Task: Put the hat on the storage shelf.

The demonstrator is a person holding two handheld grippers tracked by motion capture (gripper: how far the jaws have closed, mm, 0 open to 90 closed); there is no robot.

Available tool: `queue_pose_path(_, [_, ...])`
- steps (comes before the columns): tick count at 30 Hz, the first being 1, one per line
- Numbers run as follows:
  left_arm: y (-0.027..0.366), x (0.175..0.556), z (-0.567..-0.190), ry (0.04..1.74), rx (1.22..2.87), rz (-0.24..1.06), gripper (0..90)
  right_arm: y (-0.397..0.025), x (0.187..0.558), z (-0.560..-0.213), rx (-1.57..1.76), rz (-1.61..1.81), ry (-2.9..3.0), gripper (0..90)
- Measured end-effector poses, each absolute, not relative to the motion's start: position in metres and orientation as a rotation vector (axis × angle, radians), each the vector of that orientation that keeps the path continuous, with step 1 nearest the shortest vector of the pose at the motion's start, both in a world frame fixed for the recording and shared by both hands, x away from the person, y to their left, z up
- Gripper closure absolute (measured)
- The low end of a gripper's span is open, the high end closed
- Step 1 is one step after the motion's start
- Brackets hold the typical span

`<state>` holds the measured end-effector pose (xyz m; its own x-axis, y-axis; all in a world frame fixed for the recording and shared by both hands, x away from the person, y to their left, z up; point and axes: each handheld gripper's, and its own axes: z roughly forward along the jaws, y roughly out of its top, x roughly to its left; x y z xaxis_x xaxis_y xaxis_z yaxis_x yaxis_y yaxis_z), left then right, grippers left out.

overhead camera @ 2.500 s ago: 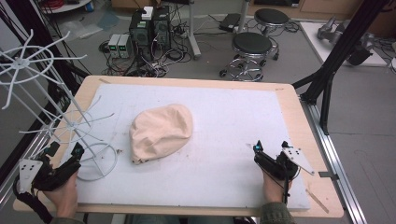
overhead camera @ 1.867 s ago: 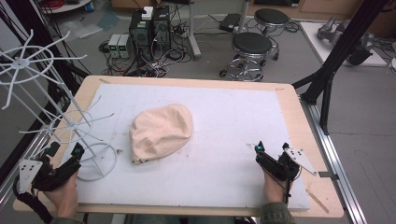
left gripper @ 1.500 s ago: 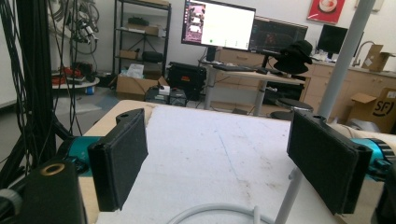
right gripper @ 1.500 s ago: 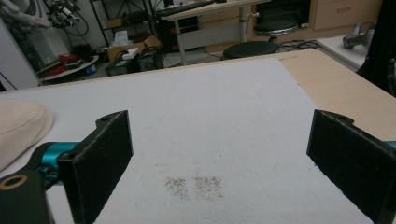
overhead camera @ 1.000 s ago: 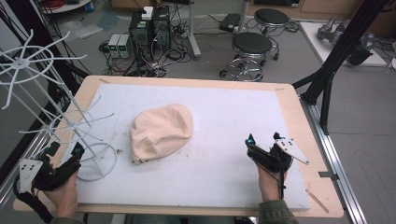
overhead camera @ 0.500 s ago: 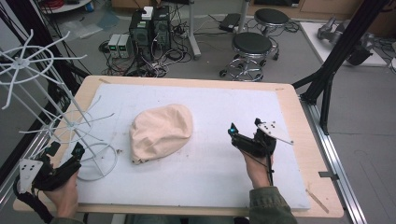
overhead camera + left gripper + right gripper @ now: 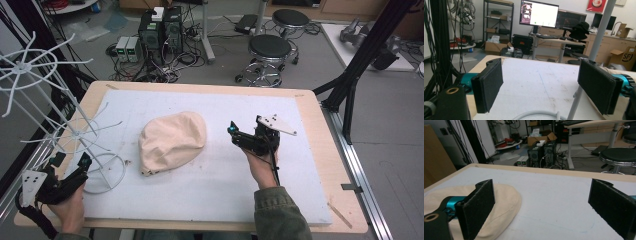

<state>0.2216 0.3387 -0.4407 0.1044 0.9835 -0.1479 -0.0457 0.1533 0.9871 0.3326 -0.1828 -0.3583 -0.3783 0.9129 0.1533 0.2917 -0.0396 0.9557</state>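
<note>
At the far left of the high view, a white wire rack (image 7: 55, 115) stands on the corner of the table (image 7: 320, 165), its ring-shaped base resting on the white mat (image 7: 225, 175). Just beside that base, the left gripper (image 7: 70, 162) sits low at the near-left corner, held in the person's left hand (image 7: 70, 210); in the left gripper view its jaws are spread wide with nothing between them, and the rack's upright pole (image 7: 596, 42) rises just inside the right-hand jaw without any clear contact. Near the middle of the mat lies a cream-coloured cloth cap (image 7: 170, 142), rounded and flat on the surface, apart from both grippers. To its right, the right gripper (image 7: 239, 135) points toward the cap from near it, gripped by the right hand (image 7: 262, 167) with an olive sleeve (image 7: 280, 215) behind. In the right gripper view its jaws are released and gaping, and the cap (image 7: 504, 205) lies behind the left-hand jaw, not touched.
</note>
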Motion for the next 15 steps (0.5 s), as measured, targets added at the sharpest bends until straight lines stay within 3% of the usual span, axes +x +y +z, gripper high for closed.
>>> queue_pose_path(15, [0.340,0.220,-0.441,1.161,1.099,1.047,20.6,-0.158,0.356,-0.347,1.284,1.434,1.745,6.0])
